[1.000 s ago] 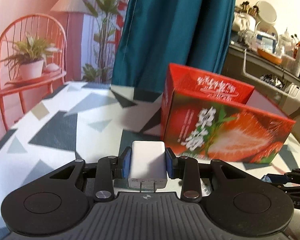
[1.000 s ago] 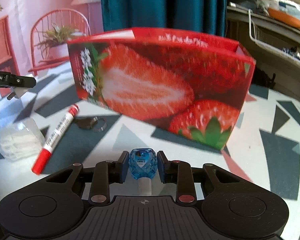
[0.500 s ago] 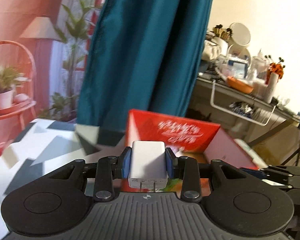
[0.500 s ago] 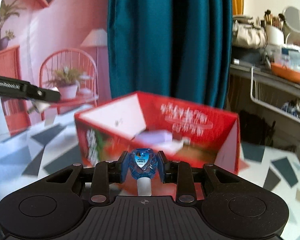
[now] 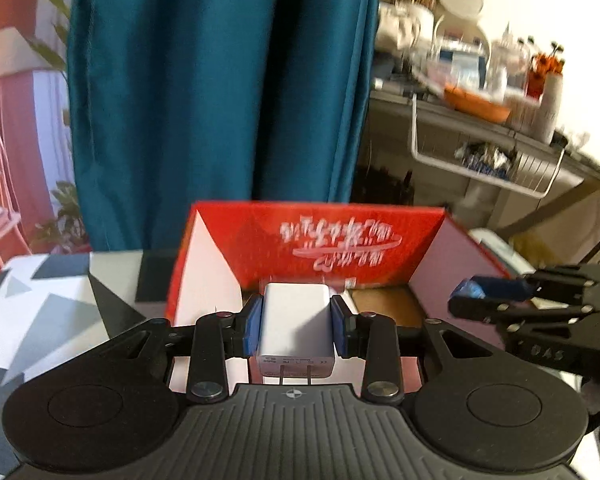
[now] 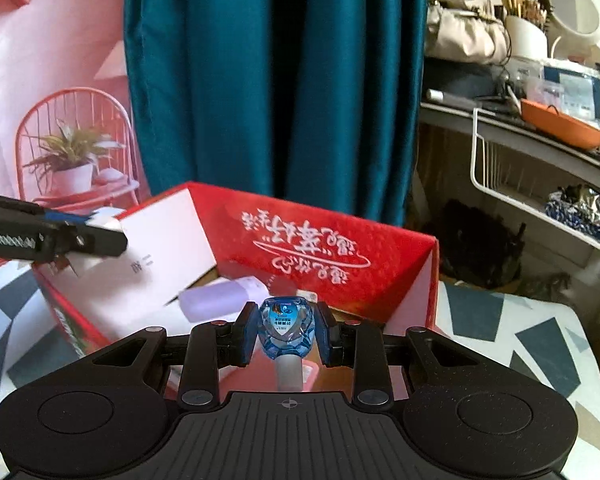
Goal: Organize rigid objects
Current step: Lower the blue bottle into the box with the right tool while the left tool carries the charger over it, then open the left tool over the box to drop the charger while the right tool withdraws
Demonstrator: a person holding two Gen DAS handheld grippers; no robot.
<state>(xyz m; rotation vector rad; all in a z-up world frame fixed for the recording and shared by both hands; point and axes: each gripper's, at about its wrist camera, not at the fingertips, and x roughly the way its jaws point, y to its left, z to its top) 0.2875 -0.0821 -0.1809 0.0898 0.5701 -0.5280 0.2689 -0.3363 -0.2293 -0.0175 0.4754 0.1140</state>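
Observation:
An open red strawberry box (image 5: 324, 240) stands on the patterned table; it also shows in the right wrist view (image 6: 380, 276). My left gripper (image 5: 296, 330) is shut on a white plug charger (image 5: 296, 328), held over the box's near left part. My right gripper (image 6: 286, 334) is shut on a small blue faceted bottle (image 6: 286, 330) with a white neck, held over the box's near edge. A pale lilac bottle (image 6: 224, 296) and a white carton (image 6: 152, 256) lie inside the box. The right gripper (image 5: 488, 296) shows at the right of the left wrist view.
A teal curtain (image 6: 276, 80) hangs behind the table. A cluttered shelf with a white wire basket (image 6: 540, 168) stands to the right. The black, grey and white patterned tabletop (image 6: 532, 340) extends on both sides of the box.
Both grippers have risen from table level in front of the box to above its open top, still holding their objects. The box's inside has come into view.

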